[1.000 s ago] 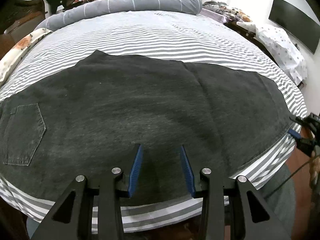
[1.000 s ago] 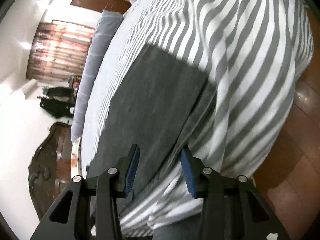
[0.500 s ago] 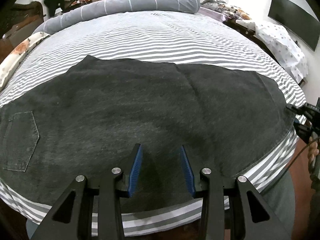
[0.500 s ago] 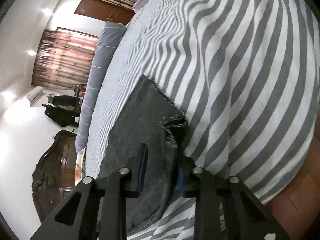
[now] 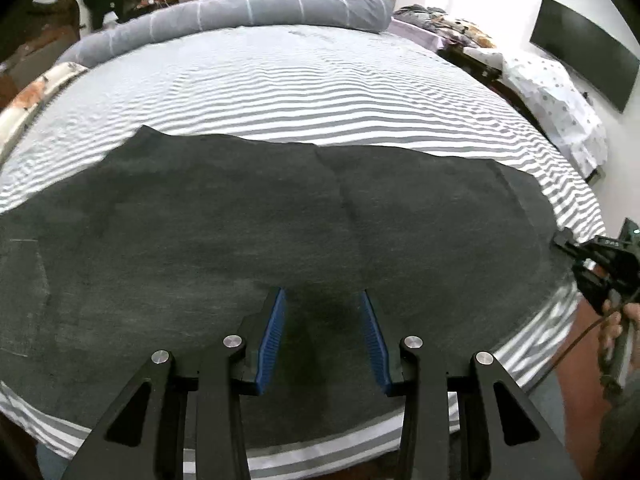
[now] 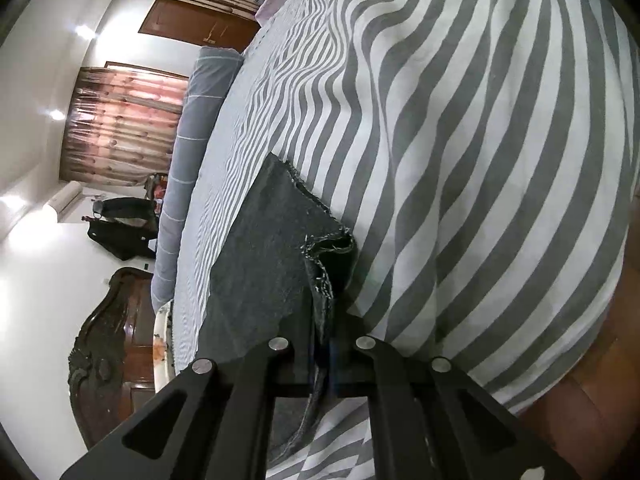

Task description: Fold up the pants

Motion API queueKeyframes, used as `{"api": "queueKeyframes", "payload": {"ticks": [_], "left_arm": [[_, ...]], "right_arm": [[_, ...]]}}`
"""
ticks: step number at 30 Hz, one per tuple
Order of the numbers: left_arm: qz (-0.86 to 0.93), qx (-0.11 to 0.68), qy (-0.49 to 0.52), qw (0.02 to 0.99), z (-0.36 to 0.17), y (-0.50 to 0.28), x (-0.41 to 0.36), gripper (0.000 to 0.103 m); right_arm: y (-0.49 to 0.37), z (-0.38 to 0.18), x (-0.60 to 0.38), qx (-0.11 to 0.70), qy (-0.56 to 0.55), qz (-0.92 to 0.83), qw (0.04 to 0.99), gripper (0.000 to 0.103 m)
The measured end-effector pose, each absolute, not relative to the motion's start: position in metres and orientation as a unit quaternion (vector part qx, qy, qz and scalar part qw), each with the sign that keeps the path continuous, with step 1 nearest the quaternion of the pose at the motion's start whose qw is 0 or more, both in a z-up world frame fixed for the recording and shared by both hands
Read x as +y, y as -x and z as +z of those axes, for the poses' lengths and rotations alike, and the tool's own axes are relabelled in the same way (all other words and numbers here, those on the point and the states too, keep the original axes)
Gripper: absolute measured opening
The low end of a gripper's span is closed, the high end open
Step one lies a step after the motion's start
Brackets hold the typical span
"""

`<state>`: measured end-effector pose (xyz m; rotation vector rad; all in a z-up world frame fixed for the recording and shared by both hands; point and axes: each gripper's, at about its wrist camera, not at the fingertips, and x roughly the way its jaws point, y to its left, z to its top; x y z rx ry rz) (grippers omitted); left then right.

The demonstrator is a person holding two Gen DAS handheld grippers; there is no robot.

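Dark grey denim pants lie spread flat across the near edge of a striped bed. My left gripper hovers over their near middle, open, with nothing between its blue pads. In the right wrist view the leg end of the pants shows a frayed hem that bunches up into my right gripper. Its jaws are closing tight, with the cloth pinched between them. That right gripper also shows at the pants' right end in the left wrist view, held by a hand.
The grey-and-white striped sheet covers the bed beyond the pants. A long grey bolster lies at the far side. A dark screen hangs on the right wall. A carved wooden headboard and brown floor border the bed.
My right gripper went from open beside the leg end to shut on the frayed hem. My left gripper drifted right over the pants, and the back pocket slid toward the left edge.
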<state>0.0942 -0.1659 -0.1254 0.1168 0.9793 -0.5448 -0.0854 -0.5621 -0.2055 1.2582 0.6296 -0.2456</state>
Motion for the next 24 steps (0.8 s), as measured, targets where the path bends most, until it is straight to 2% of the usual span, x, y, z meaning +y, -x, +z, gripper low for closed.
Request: {"api": "queueKeyframes", "payload": {"ticks": [10, 18, 24], "left_arm": [[-0.263, 0.467, -0.084, 0.84, -0.141, -0.083, -0.176, 0.04], [-0.266, 0.465, -0.091, 0.839, -0.145, -0.081, -0.178, 0.045], [-0.274, 0.465, -0.099, 0.836, -0.148, -0.081, -0.181, 0.048]], "right_arm": [[0.091, -0.214, -0.567, 0.291, -0.578, -0.122, 0.752, 0.008], [0.093, -0.212, -0.569, 0.293, -0.575, -0.122, 0.754, 0.006], [0.096, -0.185, -0.565, 0.251, -0.605, -0.082, 0.751, 0.005]]}}
